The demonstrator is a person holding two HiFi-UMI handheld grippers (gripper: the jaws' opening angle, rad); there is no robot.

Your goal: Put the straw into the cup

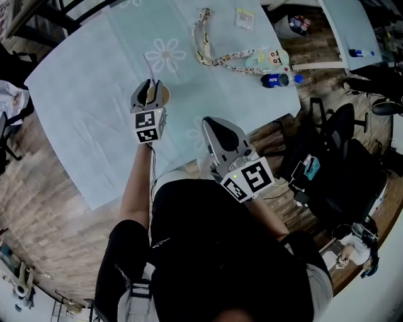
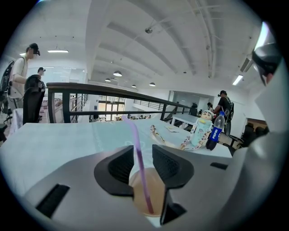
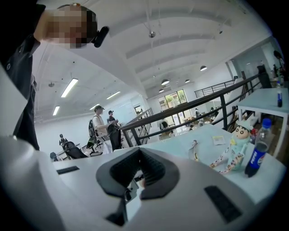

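A brown paper cup (image 1: pixel 163 95) stands on the pale blue tablecloth (image 1: pixel 82 107), and in the left gripper view the cup (image 2: pixel 145 195) sits right below the jaws. A thin purple straw (image 2: pixel 137 158) stands in it, leaning slightly left, and its top (image 1: pixel 147 68) pokes up above the cup. My left gripper (image 1: pixel 150 87) (image 2: pixel 139 151) is open around the straw, with a small gap on each side of it. My right gripper (image 1: pixel 211 124) (image 3: pixel 137 151) hovers near the table's front edge, shut and holding nothing.
At the far right of the table lie a patterned lanyard (image 1: pixel 204 38), a doll-shaped bottle (image 1: pixel 272 60), a blue-labelled drink bottle (image 1: pixel 277 80) and a small card (image 1: pixel 245 17). Office chairs (image 1: pixel 343 129) stand to the right. Beyond the table runs a black railing (image 2: pixel 90 88), with people standing behind it.
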